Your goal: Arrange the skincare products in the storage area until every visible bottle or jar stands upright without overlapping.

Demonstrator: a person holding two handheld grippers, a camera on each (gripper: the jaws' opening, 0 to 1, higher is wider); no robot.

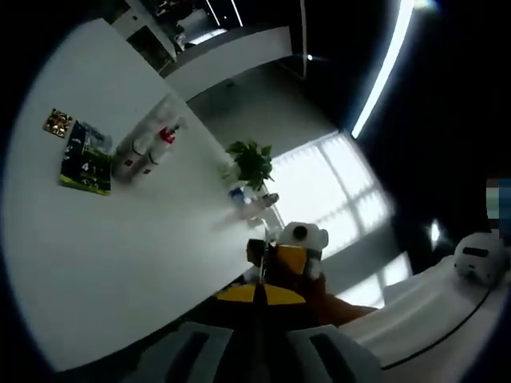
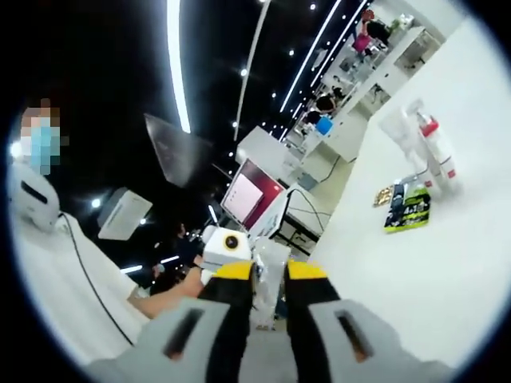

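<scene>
On the white table point(image 1: 120, 255) a white bottle with a red cap point(image 1: 164, 142) lies beside a clear bottle point(image 1: 136, 148), far from both grippers. The right gripper view has the red-capped bottle point(image 2: 437, 155) and the clear bottle point(image 2: 403, 128) at the table's far end. My left gripper point(image 1: 259, 295) is shut, its yellow tips together, off the table's edge. My right gripper point(image 2: 271, 271) is closed on a pale translucent object point(image 2: 270, 254) that I cannot identify. Both grippers are held tip to tip; the right gripper point(image 1: 287, 259) sits just beyond the left one's tips.
A green and black packet point(image 1: 86, 163) and a small gold item point(image 1: 57, 122) lie near the bottles. A potted plant point(image 1: 251, 163) and small bottles point(image 1: 239, 195) stand at the table's edge. A hand point(image 2: 192, 281) holds the other gripper. Desks and a pink-lit monitor point(image 2: 247, 195) lie behind.
</scene>
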